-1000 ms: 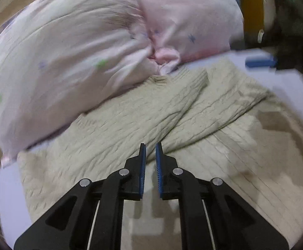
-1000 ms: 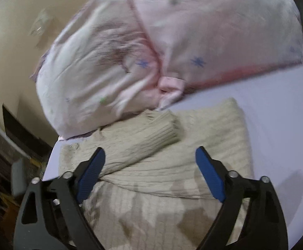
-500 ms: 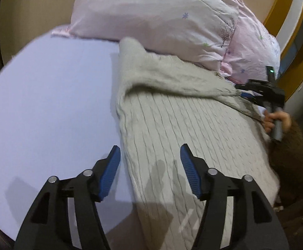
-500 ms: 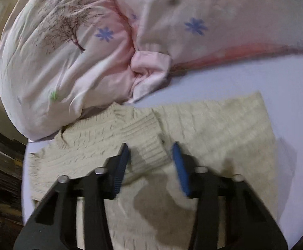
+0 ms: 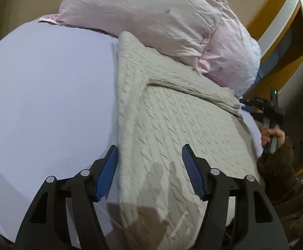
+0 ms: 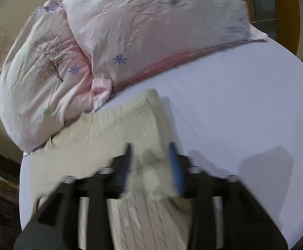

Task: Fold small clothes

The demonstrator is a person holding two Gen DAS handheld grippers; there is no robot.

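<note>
The bumpy, cream, cable-knit sweater (image 5: 172,125) is lying flat on the smooth, pale purple bed sheet (image 5: 47,87), its long side running from the left claw (image 5: 149,170) up to the puffy pink pillows (image 5: 151,14). The left claw is hanging wide open right over the sweater's near left edge. The right claw (image 6: 151,166) is looking blurry, pinching a soft bunch of the sweater
</note>
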